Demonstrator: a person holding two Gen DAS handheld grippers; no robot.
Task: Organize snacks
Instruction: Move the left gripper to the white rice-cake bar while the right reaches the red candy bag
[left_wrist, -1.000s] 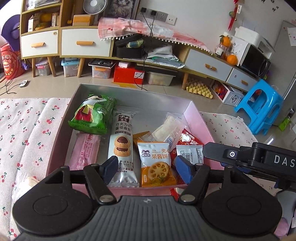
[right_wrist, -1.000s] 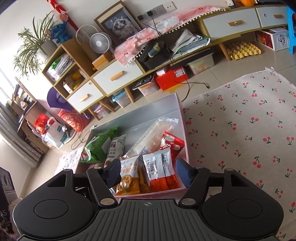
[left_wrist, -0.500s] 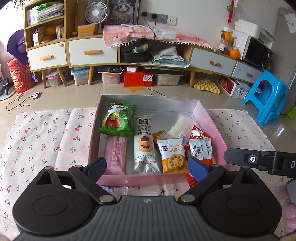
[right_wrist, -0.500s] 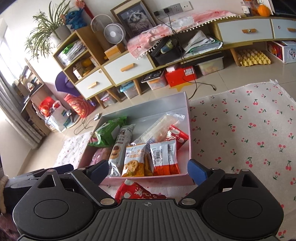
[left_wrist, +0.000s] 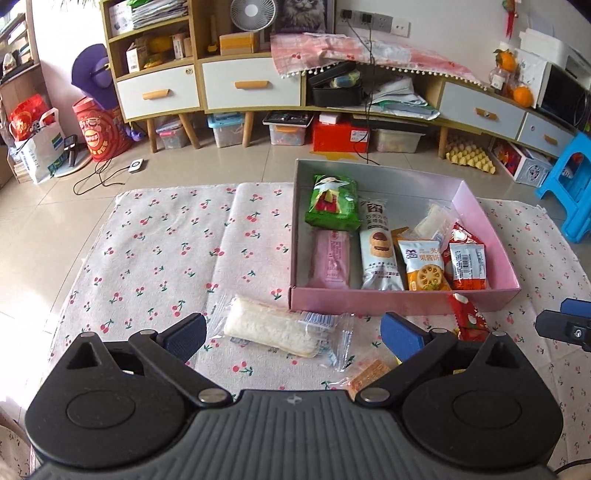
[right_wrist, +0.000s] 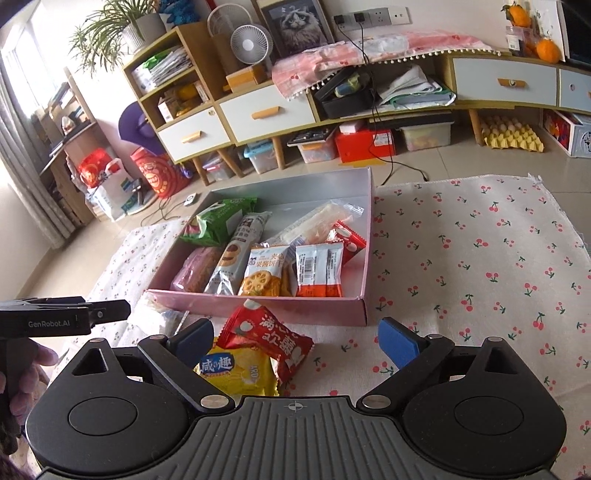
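Note:
A pink box on the cherry-print cloth holds several snack packets: a green bag, a pink bar, a chocolate-biscuit pack, an orange cracker pack and a red-white pack. The box also shows in the right wrist view. My left gripper is open and empty over a clear-wrapped white cake lying before the box. My right gripper is open and empty over a red packet and a yellow packet.
The cherry-print cloth spreads left of the box and to the right. The red packet and an orange packet lie by the box's front. Cabinets, storage bins and a blue stool stand behind.
Both grippers have pulled back from the box and opened wider. The loose packets in front of the box have come into view between the fingers.

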